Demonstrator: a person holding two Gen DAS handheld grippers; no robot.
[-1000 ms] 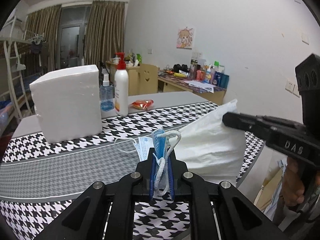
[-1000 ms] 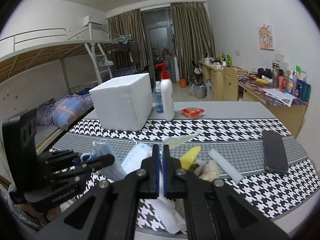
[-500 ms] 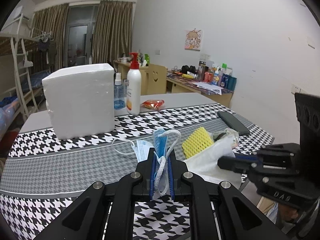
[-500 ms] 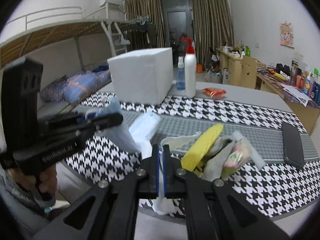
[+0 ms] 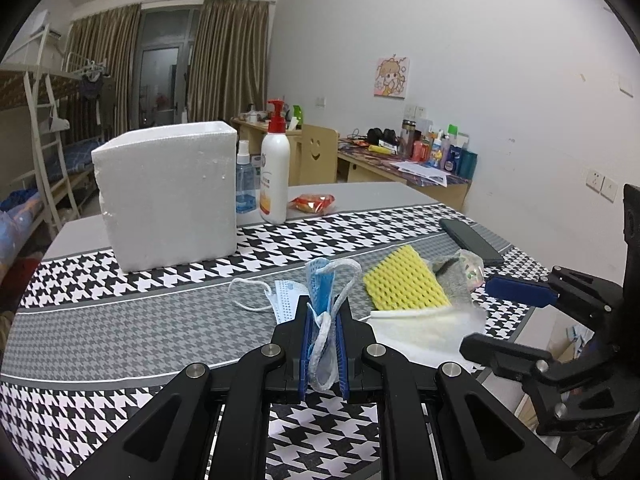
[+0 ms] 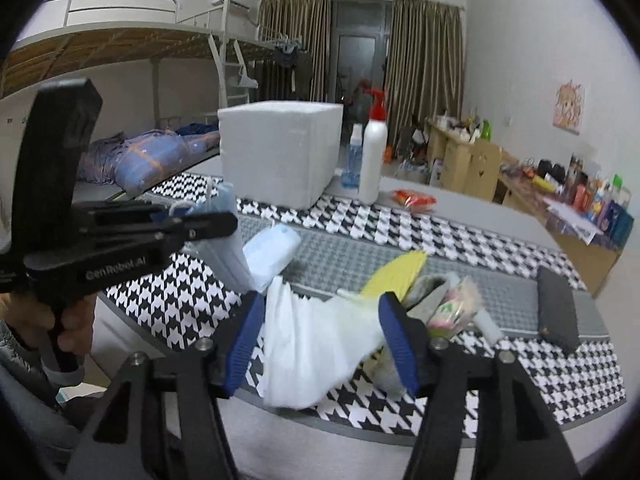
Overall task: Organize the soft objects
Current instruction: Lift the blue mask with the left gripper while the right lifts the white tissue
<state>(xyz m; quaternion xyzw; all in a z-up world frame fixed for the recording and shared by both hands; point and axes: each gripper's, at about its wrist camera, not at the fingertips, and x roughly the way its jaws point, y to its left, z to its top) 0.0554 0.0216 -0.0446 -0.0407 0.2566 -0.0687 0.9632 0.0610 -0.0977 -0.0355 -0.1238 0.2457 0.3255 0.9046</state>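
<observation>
Landmark: white foam box (image 5: 170, 194), upright at the far side of the houndstooth table (image 5: 120, 320)

Left gripper (image 5: 323, 354): pads together, clamped on a blue face mask (image 5: 320, 284) and its white ear loop; the mask stands up out of the pads, on the near side of the foam box. A second, paler mask (image 5: 285, 295) lies flat on the cloth just past the fingertips, its loop trailing toward the box

Right gripper (image 6: 322, 340): jaws opening; a white cloth (image 6: 316, 344) lies between the blue pads (image 6: 242, 340) and droops over the near table edge. The pads stand off it on both sides, no press visible

Soft pile, right of the foam box and nearer the table edge than it: yellow sponge (image 5: 404, 282) tilted against a grey cloth (image 5: 450, 276) and a crinkled clear wrapper (image 6: 454, 306), all touching, with the white cloth at their near side

Around the box: white pump bottle (image 5: 275, 174) with red top just beside its right face, small blue spray bottle (image 5: 245, 184) between the two and behind. Red snack packet (image 5: 313, 202) right of the pump bottle. Dark phone (image 5: 472, 241) lies flat well to the right of the box, beyond the pile

Obstruction: in the right wrist view the left gripper body and a hand (image 6: 60, 320) on its handle cover the table's left corner
</observation>
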